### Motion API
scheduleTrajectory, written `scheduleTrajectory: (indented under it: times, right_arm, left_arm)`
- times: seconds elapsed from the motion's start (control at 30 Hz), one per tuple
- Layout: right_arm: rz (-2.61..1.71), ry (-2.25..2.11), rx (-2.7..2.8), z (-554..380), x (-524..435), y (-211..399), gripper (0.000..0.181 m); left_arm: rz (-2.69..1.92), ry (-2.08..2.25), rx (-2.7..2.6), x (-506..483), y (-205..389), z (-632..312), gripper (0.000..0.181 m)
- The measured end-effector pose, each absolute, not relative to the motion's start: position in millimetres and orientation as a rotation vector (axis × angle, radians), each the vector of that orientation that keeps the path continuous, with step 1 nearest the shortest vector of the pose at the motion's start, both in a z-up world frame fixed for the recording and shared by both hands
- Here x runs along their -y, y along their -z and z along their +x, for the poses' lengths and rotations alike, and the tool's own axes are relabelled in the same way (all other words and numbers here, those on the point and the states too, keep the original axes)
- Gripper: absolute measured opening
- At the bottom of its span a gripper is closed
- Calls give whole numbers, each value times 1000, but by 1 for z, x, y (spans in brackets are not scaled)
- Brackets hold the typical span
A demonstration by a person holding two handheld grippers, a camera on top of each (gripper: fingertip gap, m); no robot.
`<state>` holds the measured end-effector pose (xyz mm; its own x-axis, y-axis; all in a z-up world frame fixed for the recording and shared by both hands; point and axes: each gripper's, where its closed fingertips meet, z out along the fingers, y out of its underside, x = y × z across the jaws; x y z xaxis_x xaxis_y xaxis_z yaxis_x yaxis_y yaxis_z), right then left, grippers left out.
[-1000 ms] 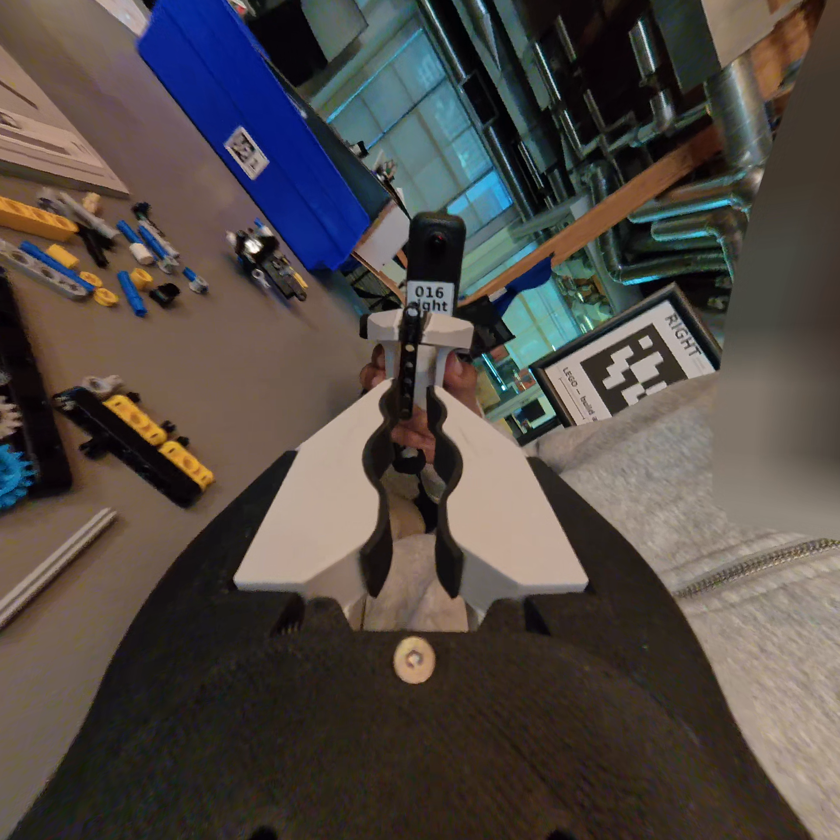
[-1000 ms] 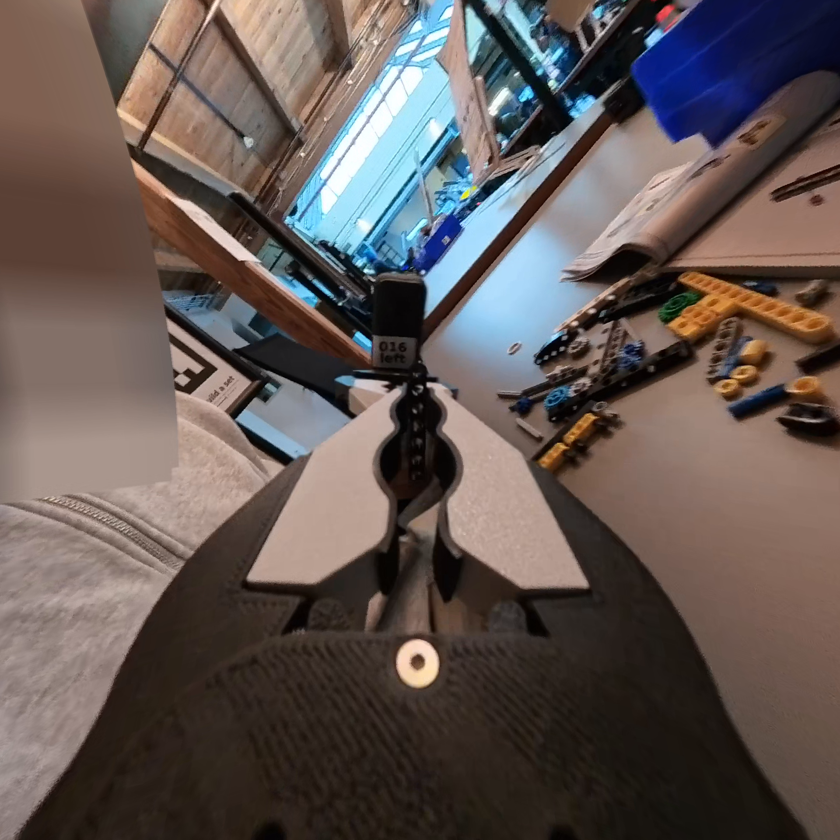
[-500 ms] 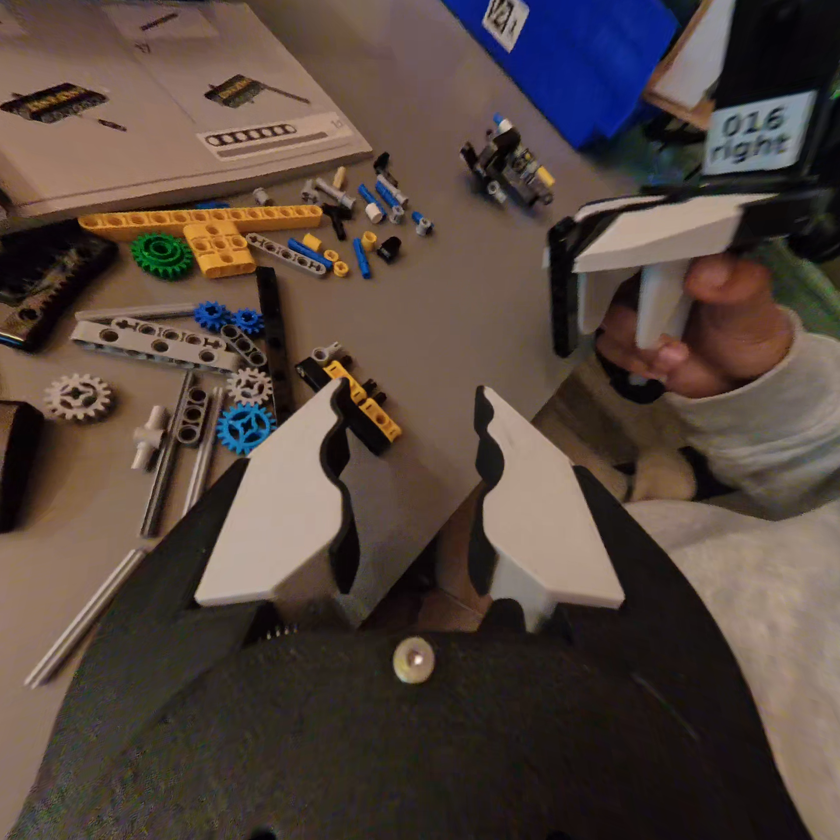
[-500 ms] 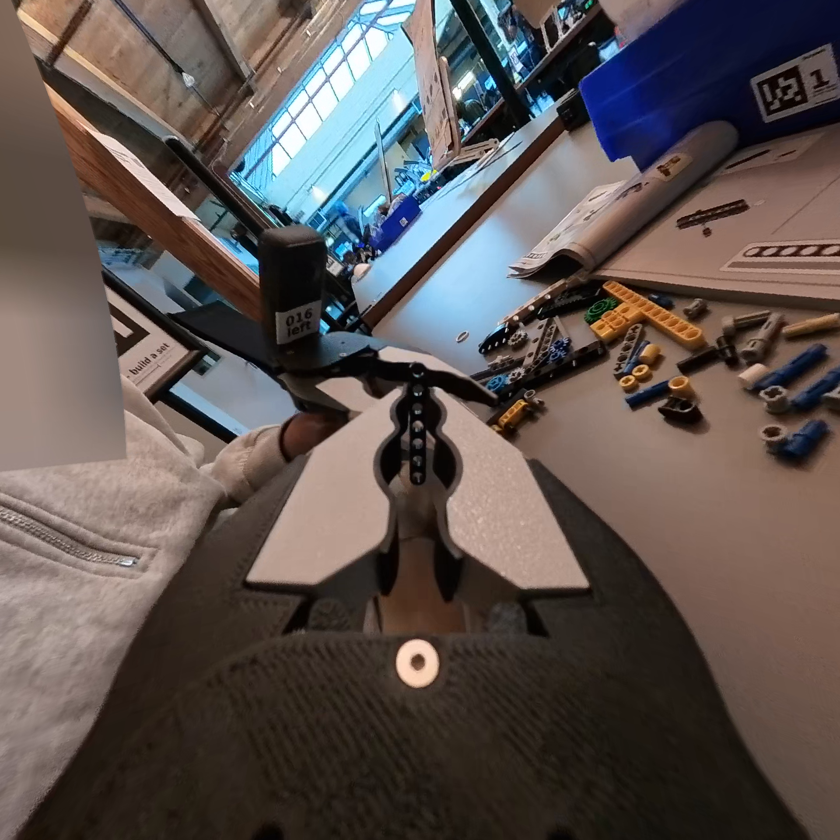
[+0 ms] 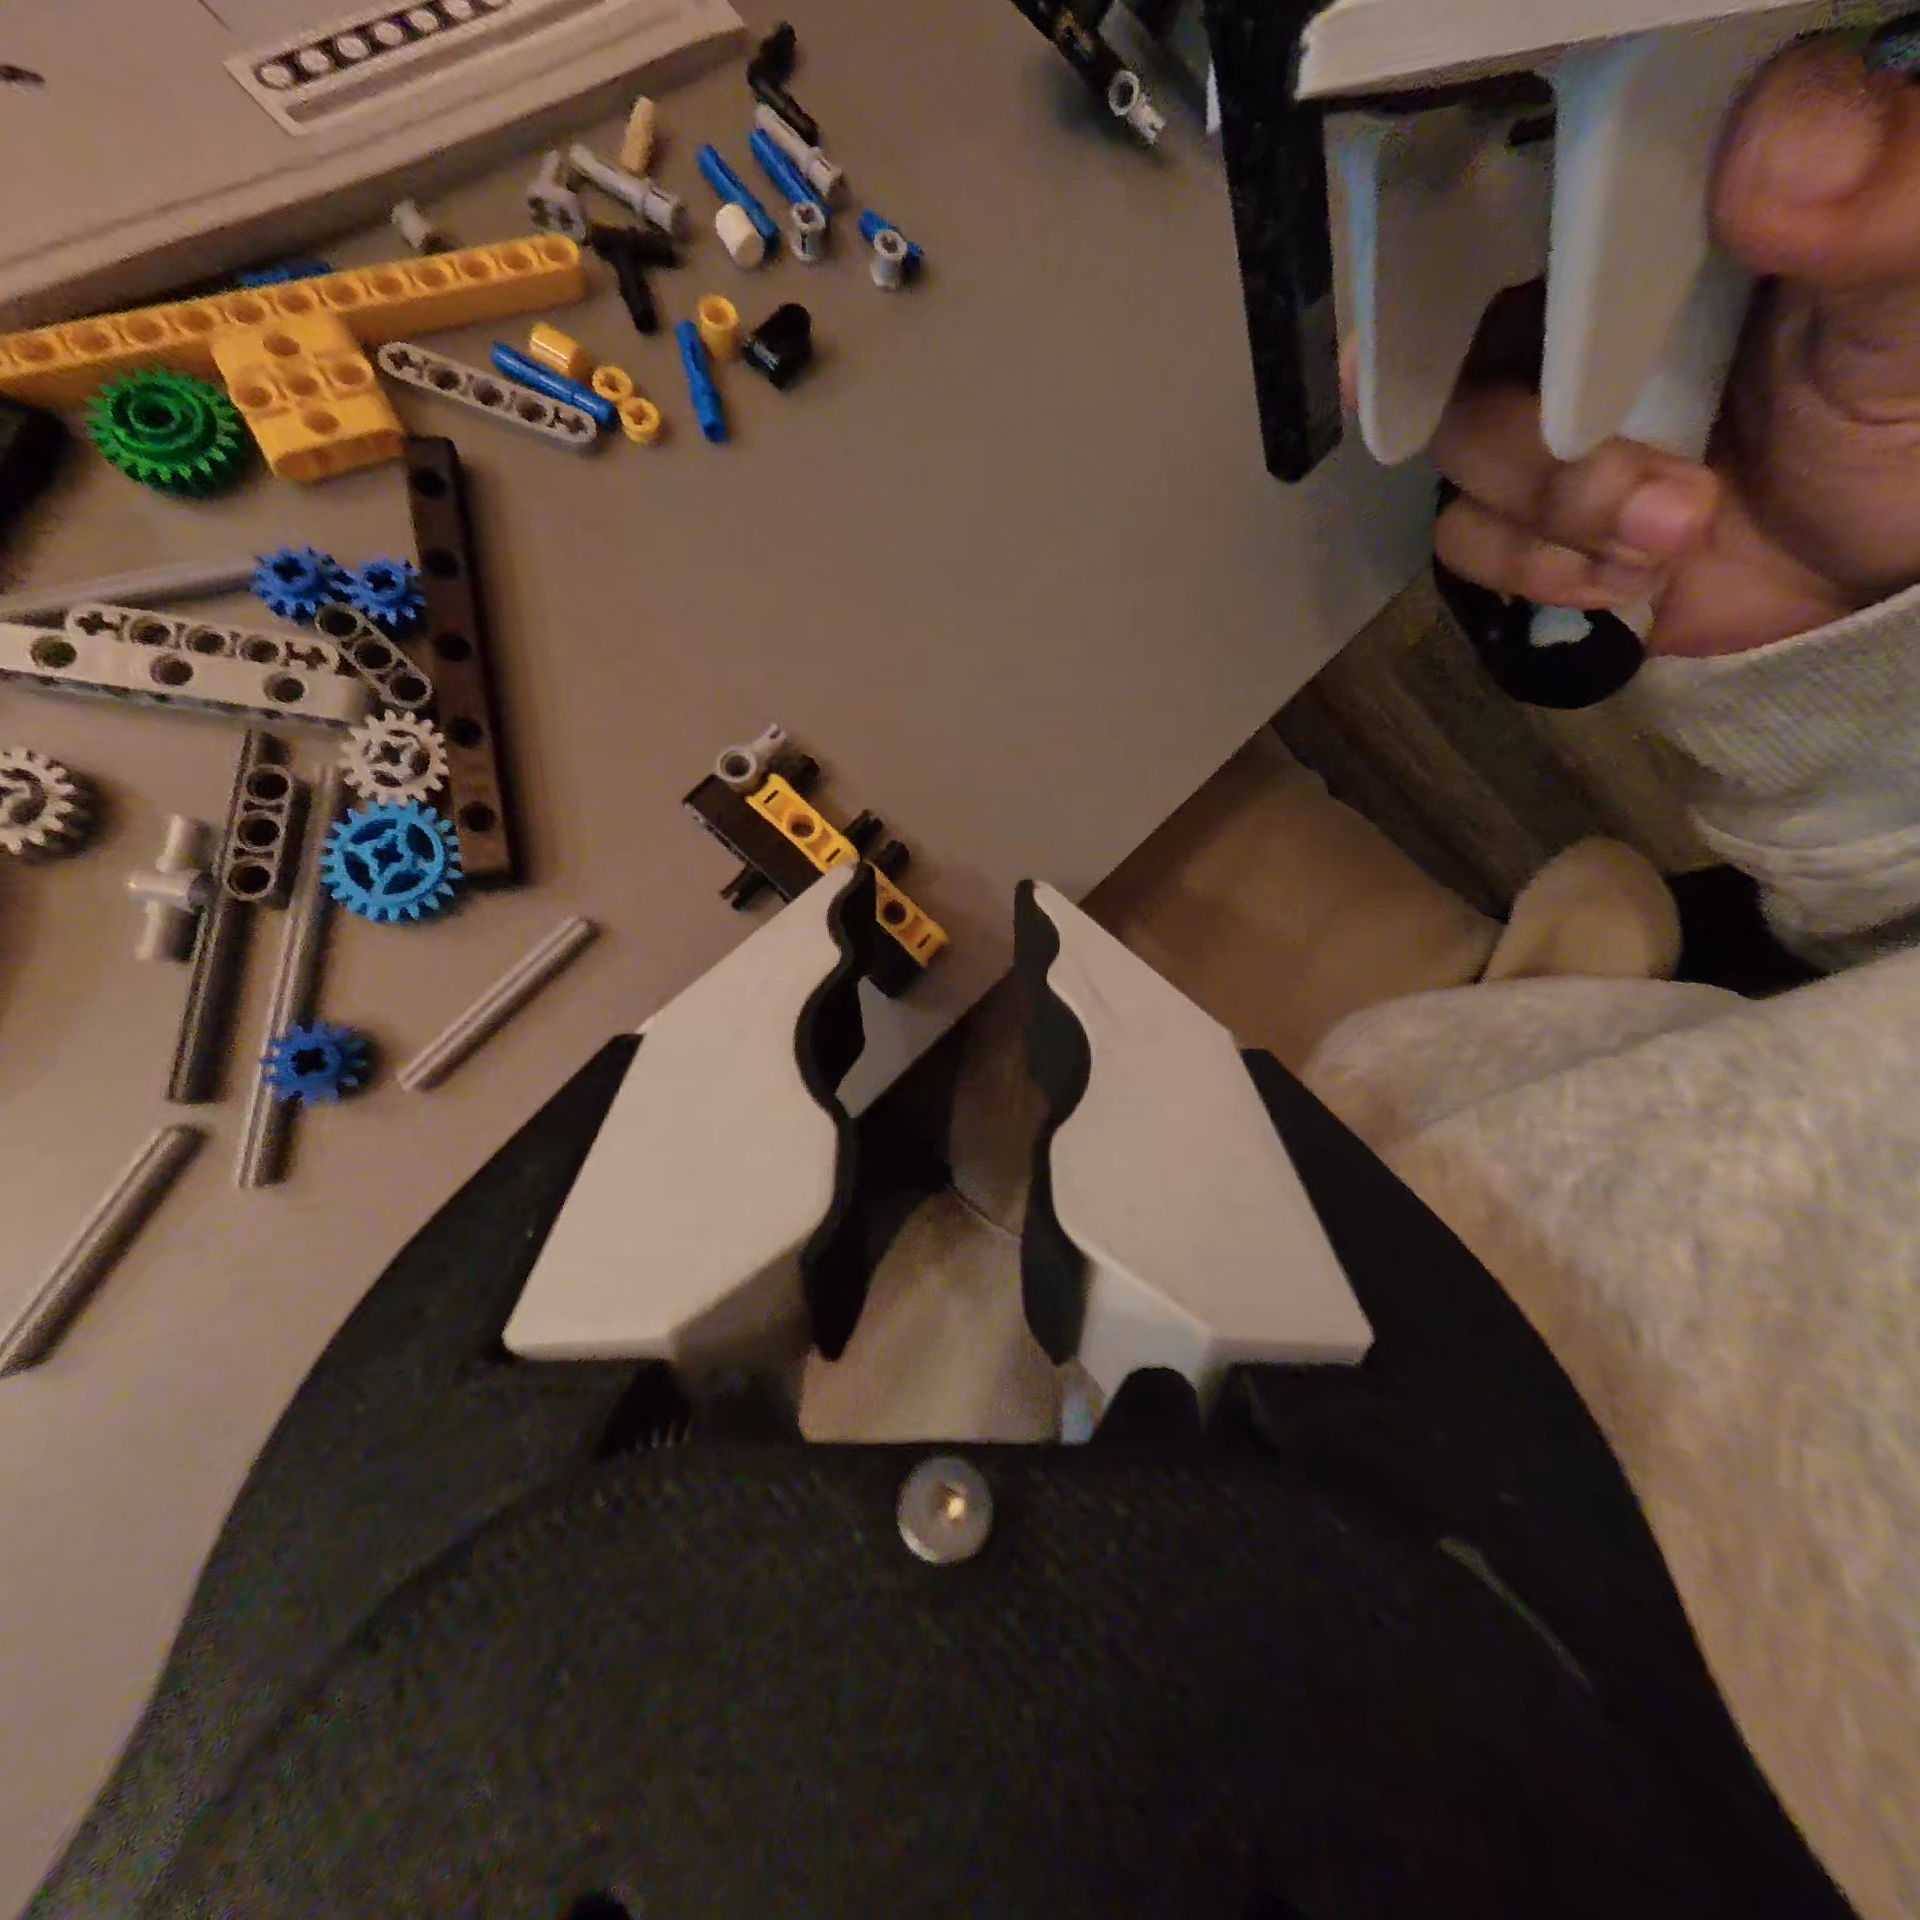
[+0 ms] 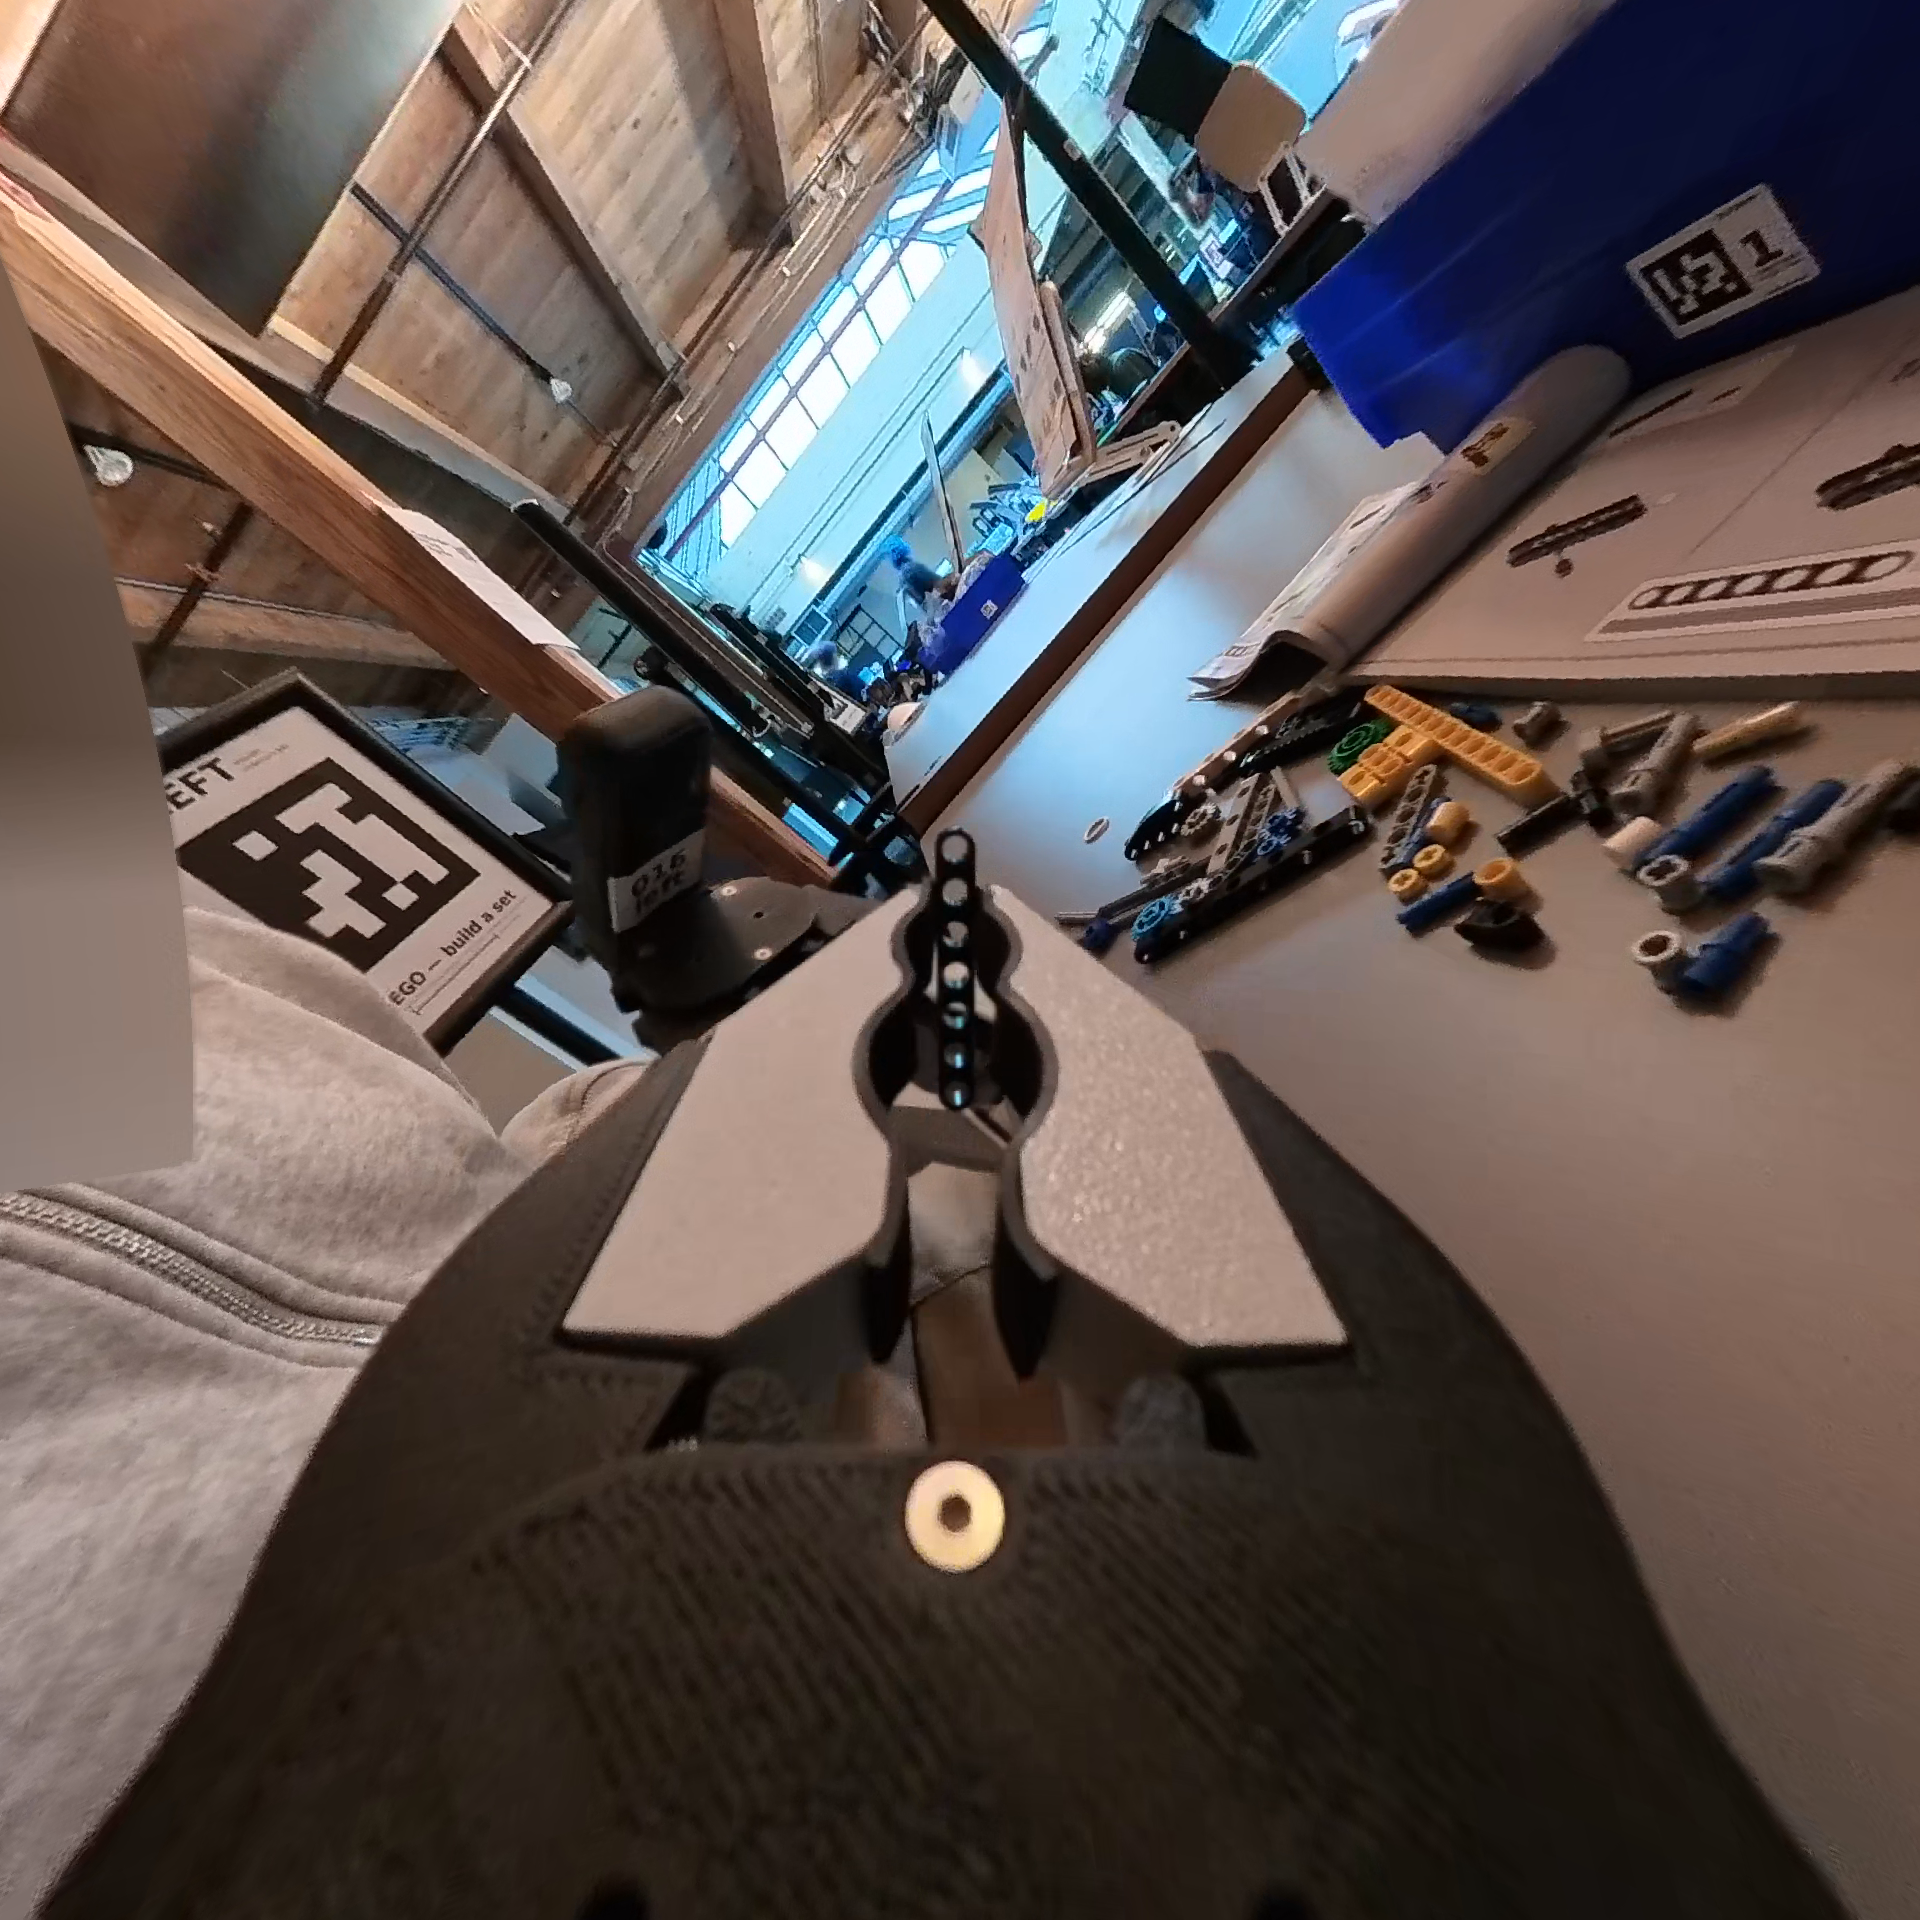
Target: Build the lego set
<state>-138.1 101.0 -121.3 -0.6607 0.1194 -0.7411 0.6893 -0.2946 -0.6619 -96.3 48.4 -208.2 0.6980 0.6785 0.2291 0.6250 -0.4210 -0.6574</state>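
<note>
**Presently: right gripper holds a black beam, left gripper empty above the parts**

Left gripper (image 5: 940, 904): fingers parted to a moderate gap, nothing between them. It points down at the near edge of the grey table (image 5: 1039, 582), its tips just above a small black-and-yellow assembly (image 5: 805, 836), whose near end the left finger hides. Contact cannot be confirmed.

Right gripper (image 6: 956, 914): fingers drawn narrow and clamped on a black beam (image 6: 954, 966) with a row of holes. The beam stands along the finger line, its far end projecting past the tips, clear of the table. In the left wrist view the same gripper (image 5: 1475, 270) sits high at the upper right, the beam (image 5: 1273, 260) hanging below it, with a hand (image 5: 1704, 436) wrapped round the trigger and a pale grey sleeve (image 5: 1797, 748) at the wrist.

Loose parts lie directly on the table, not in any container:
- a yellow beam with cross-plate (image 5: 291, 322), a green gear (image 5: 161, 421) touching it;
- a long black beam (image 5: 457, 665), with blue gears (image 5: 390, 857) and grey gears beside it;
- grey axles (image 5: 499, 997) near the front edge;
- blue pins (image 5: 743, 197) and small connectors farther back.

An open instruction booklet (image 6: 1714, 592) lies behind the parts. A blue bin (image 6: 1621, 260) stands beyond it; its contents are not visible.
</note>
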Motion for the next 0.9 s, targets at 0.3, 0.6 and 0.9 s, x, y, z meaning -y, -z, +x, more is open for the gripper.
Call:
scheduleTrajectory:
  times: [0.3,0.6,0.9]
  right_arm:
    - [1012,2018,-1552,-139,-103,120,4]
    - [1016,2013,-1545,-139,-102,121,4]
    - [1120,1886,-1788,-140,-95,150,4]
  left_arm:
    - [-2050,-130,1118,-34,201,-123,45]
    - [-2136,-50,1089,-40,216,-102,34]
    - [-2029,-19,1156,-33,209,-104,6]
